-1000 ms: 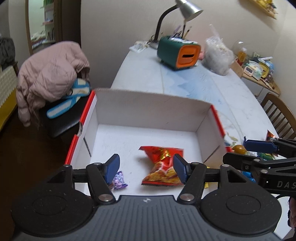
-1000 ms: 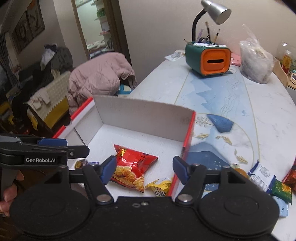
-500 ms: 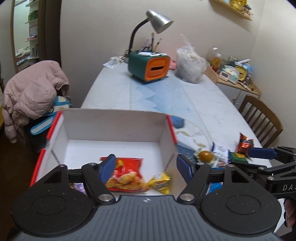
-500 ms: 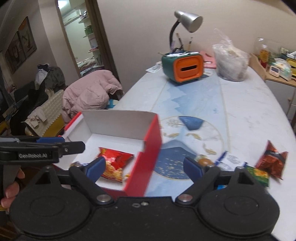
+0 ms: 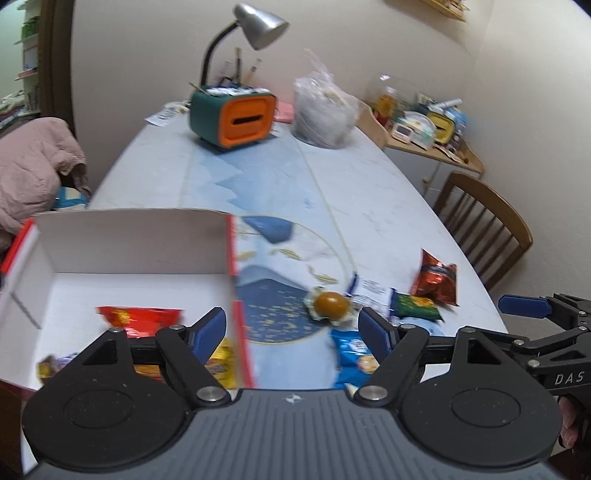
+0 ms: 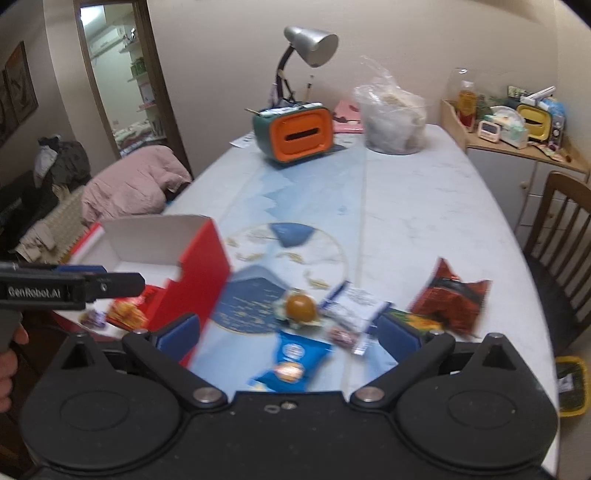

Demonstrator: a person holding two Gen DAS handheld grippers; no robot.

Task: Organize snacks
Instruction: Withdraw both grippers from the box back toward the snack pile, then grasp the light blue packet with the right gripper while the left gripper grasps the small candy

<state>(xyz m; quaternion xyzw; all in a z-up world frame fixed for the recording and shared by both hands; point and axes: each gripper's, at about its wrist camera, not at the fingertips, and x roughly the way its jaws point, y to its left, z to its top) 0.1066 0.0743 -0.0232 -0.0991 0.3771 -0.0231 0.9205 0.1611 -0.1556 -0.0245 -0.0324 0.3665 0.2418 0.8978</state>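
A red and white cardboard box (image 5: 133,240) (image 6: 201,266) stands at the table's near left. It holds a red chip bag (image 5: 138,319), a yellow packet (image 5: 219,363) and a small purple candy (image 6: 92,316). Loose snacks lie on the table to its right: a brown round sweet (image 5: 330,303) (image 6: 300,304), a blue packet (image 5: 352,349) (image 6: 291,360), a white packet (image 6: 356,301), a green packet (image 5: 415,304) and a dark red bag (image 5: 436,278) (image 6: 450,295). My left gripper (image 5: 293,330) is open and empty above the box's right wall. My right gripper (image 6: 290,334) is open and empty above the loose snacks.
A green and orange pen holder (image 5: 232,120) with a desk lamp (image 5: 258,26) and a clear plastic bag (image 5: 325,114) stand at the table's far end. A wooden chair (image 5: 484,218) is at the right. A pink jacket (image 6: 133,188) lies left of the table.
Both grippers have swung right, away from over the box and toward the loose snacks on the table. Both stay open and empty.
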